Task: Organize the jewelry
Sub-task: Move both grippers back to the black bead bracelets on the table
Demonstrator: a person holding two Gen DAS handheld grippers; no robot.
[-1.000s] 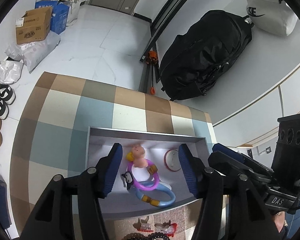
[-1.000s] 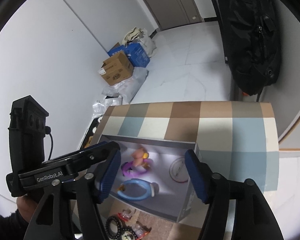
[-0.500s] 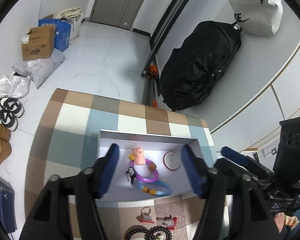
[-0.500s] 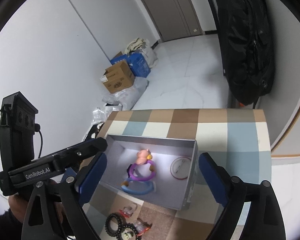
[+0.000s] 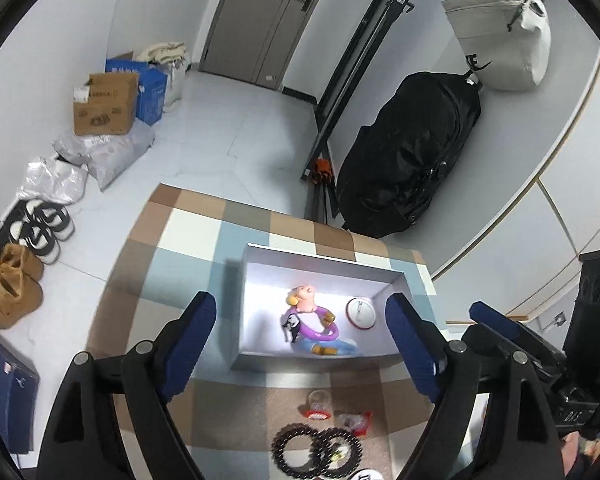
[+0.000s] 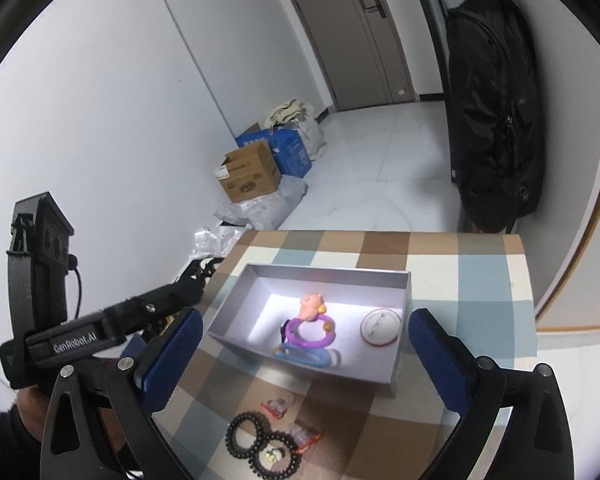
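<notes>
A grey open box stands on the checked table. In it lie a purple bracelet with a pink figure, a blue bracelet and a round white badge. In front of the box lie two black bead bracelets and small red-and-clear pieces. My left gripper and right gripper are both open and empty, held high above the box.
The checked table ends near a white floor. A black bag leans on the wall behind. Cardboard boxes, plastic bags and shoes lie on the floor at left.
Both grippers have risen and drawn back from the box and opened wider. The bead bracelets in front of the box have come fully into view.
</notes>
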